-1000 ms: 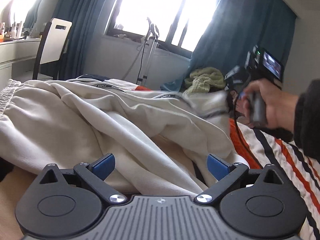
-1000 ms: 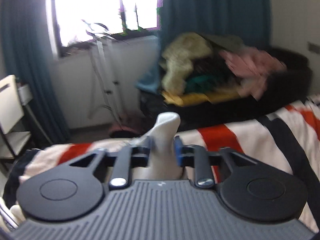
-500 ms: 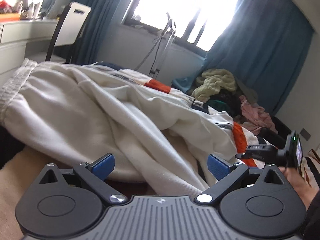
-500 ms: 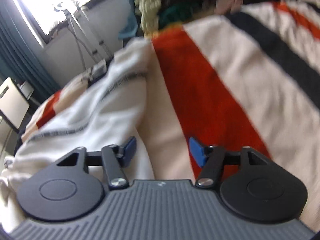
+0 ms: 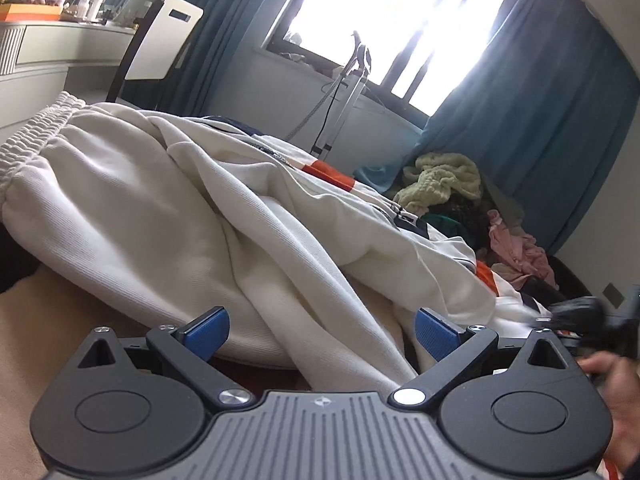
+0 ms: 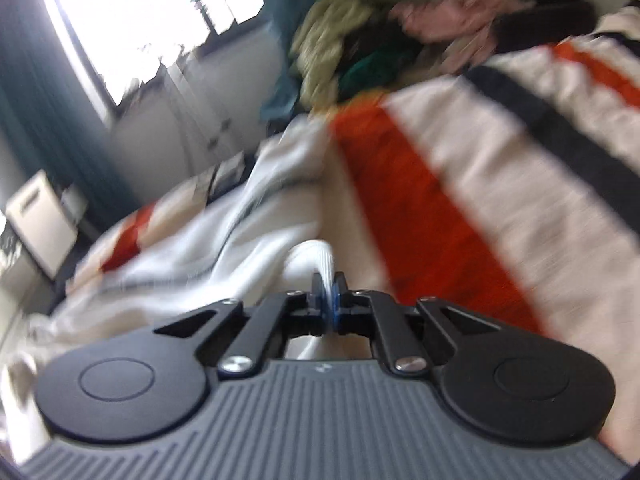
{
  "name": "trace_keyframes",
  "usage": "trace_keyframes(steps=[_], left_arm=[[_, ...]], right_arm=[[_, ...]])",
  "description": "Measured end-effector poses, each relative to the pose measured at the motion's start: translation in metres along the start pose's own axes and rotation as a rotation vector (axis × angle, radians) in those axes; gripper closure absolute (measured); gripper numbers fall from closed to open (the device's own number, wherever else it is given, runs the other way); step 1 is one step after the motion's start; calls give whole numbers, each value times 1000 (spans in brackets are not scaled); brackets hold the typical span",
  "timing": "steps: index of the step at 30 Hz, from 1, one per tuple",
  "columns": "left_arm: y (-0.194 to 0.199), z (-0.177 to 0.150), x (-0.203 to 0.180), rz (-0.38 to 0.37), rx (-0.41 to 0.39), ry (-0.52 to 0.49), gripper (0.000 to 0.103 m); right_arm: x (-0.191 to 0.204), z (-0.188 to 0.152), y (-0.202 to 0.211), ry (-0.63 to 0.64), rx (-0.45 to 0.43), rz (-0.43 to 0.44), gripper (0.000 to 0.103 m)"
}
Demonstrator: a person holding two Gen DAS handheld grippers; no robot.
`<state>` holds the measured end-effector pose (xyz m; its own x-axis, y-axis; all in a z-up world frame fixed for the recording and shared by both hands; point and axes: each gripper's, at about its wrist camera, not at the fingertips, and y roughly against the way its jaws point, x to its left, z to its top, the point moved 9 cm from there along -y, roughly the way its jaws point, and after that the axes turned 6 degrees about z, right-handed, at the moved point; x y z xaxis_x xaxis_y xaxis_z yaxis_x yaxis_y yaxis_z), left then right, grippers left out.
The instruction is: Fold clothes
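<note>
Two grippers frame the scene: at the bottom of the left view the left gripper [image 5: 320,330] stands wide apart over rumpled cream trousers [image 5: 192,216], which fill the frame's middle, waistband at upper left, while low in the right view the right gripper [image 6: 329,298] is pinched tight on a white ribbed cuff [image 6: 316,254] above the striped bedspread [image 6: 460,200]. My guess is a leg end is being drawn over for a fold, so the free tool must pin or lift cloth next; half a second ago the right fingers were apart and empty, beyond them a clothes heap [image 5: 444,180]
</note>
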<state>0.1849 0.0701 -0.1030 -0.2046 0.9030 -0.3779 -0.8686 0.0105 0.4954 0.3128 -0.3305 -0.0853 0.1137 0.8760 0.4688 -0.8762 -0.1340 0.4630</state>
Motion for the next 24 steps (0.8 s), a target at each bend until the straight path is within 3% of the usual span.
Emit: trace_keyframes(steps=[6,10,13,16,19,24], left_arm=[[12,-3,-8,-24,-5,13,3],[21,-8,-13,-43,9,8,3],[24,-8,-6,-40,27,49,3],[22,-8,23,-6,70,183,3],[20,-8,52,28,113,317,3],[15,-3,101,79,145,549,5]], right_arm=[[-104,65,94,-135,-226,-171,97],[-179,69,159,-249,-342,-286,97],[-215,42,177,-330,-314,-307,97],[-244,9,179,-511,-239,-297,96],[-263,0,185,-663,-229,-218,96],[-255,-2,195,-619,-223,-186,96]])
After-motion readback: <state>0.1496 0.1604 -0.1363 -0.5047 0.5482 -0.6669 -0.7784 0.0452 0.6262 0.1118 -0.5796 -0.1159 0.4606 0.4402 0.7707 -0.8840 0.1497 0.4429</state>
